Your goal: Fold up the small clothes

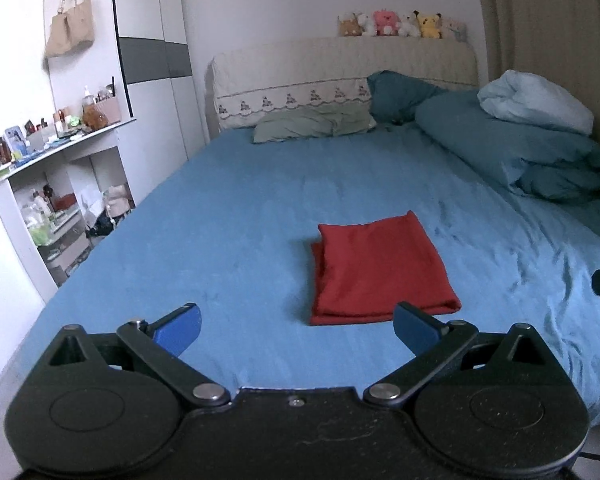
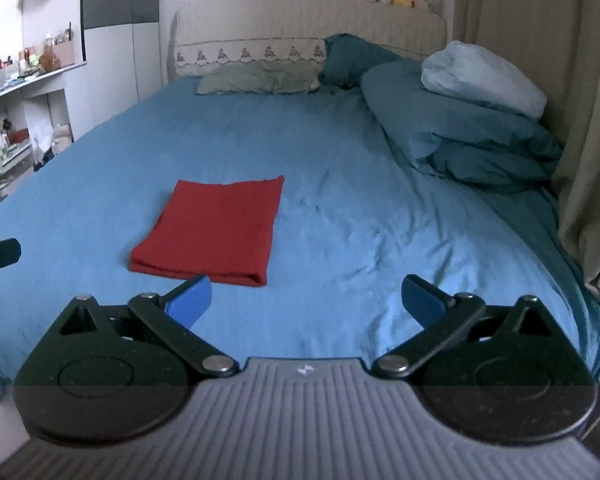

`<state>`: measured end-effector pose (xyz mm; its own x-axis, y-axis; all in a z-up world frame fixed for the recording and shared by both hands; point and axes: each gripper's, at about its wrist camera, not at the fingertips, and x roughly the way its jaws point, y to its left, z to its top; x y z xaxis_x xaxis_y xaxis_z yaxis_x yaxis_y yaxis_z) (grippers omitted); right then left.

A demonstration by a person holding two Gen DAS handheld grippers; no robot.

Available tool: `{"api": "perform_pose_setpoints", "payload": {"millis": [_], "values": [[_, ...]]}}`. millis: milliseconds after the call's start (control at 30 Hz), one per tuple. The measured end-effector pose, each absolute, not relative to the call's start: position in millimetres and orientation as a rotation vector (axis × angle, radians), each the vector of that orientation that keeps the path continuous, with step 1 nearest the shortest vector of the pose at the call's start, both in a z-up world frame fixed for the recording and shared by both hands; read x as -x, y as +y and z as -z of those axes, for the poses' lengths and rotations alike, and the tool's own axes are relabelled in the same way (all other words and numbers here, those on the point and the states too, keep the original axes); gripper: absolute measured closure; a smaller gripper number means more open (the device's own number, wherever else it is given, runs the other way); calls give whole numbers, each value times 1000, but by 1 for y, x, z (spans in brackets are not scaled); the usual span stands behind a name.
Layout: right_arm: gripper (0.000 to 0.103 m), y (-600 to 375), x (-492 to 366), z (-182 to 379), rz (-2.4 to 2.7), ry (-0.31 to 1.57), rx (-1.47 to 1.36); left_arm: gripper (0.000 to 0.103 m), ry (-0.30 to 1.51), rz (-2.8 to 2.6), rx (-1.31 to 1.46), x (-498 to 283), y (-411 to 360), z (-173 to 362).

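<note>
Our left gripper (image 1: 296,330) hangs low over the near end of the bed, its blue pads (image 1: 178,330) spread wide with nothing between them. Our right gripper (image 2: 306,302) sits the same way: jaws fully apart, empty, bare sheet showing in the gap. Taking the red garment (image 1: 380,270) as landmark: it lies flat on the blue bedsheet (image 1: 228,208), already a compact rectangle with doubled layers showing along its near edge and at its left side. The left gripper's right pad sits just short of the garment's near right corner, not touching so far as we can tell. In the right wrist view the red garment (image 2: 216,226) lies ahead and to the left, its near edge just beyond that gripper's left pad (image 2: 190,300). Pillows (image 1: 312,124) and a bundled duvet (image 1: 512,148) sit well beyond the garment, toward the headboard. We judge the fold finished or nearly so, both tools free of the cloth. If one more halving is wanted, the next move calls for both grippers to close on the near corners and carry them over to the far edge; otherwise, fetching another piece, though none is in view.
</note>
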<state>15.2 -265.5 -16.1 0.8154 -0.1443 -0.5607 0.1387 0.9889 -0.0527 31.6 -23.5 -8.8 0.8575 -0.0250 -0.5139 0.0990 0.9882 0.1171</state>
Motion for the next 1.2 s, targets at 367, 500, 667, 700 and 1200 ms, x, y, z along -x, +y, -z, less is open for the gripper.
{"api": "perform_pose_setpoints", "payload": {"millis": [367, 500, 667, 700, 1200], "values": [[0, -260, -10, 18, 164, 612, -7, 0, 525, 78, -125, -24, -28, 8], [0, -261, -10, 17, 165, 612, -5, 0, 521, 75, -123, -23, -25, 8], [0, -262, -10, 17, 163, 613, -9, 0, 518, 67, -119, -22, -22, 6], [0, -262, -10, 18, 162, 613, -9, 0, 517, 65, -117, -22, -23, 6], [0, -262, -10, 21, 157, 617, -14, 0, 509, 53, -130, -21, -27, 4]]}}
